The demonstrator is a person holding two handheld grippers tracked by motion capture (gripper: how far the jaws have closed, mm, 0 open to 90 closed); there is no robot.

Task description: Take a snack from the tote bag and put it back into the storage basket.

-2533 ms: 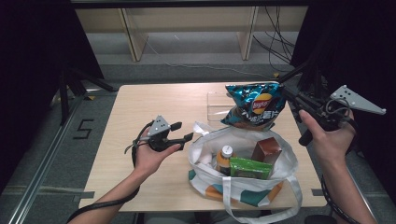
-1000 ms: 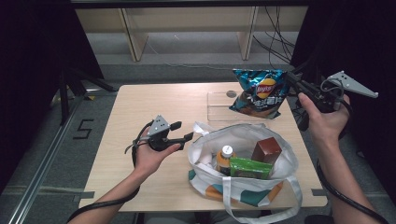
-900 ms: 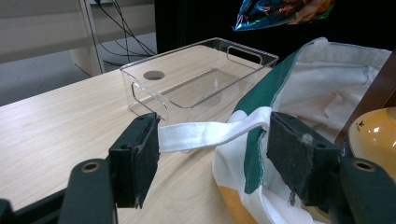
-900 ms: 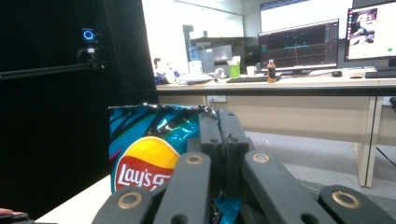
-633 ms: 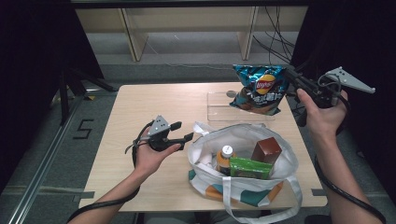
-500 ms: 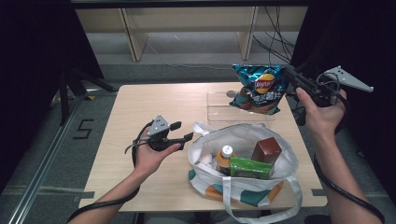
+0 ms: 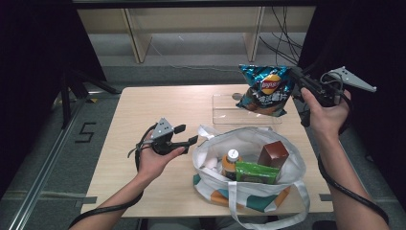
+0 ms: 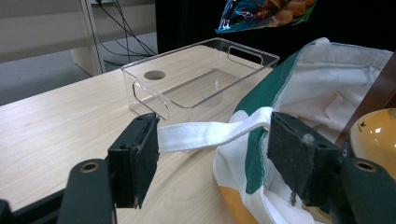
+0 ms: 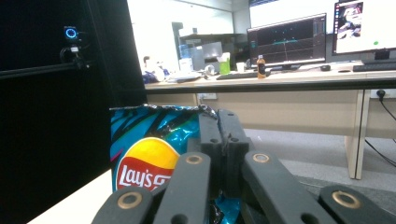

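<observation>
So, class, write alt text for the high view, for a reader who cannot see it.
The right claw holds a blue bag of crisps in the air above a clear plastic tray on a wooden table. The left claw is open at the strap of a white tote bag holding a bottle, a brown box and a green packet.

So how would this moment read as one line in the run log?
right gripper: shut on blue crisp bag, above clear plastic tray | left gripper: open around white tote-bag strap

One chip bag [image 7: 265, 88], one clear tray [image 7: 225, 112], one tote bag [image 7: 287, 151] holding one bottle [image 7: 231, 160], one brown box [image 7: 273, 154], one green packet [image 7: 257, 172]; two tongs [image 7: 194, 139] [image 7: 293, 75].
</observation>
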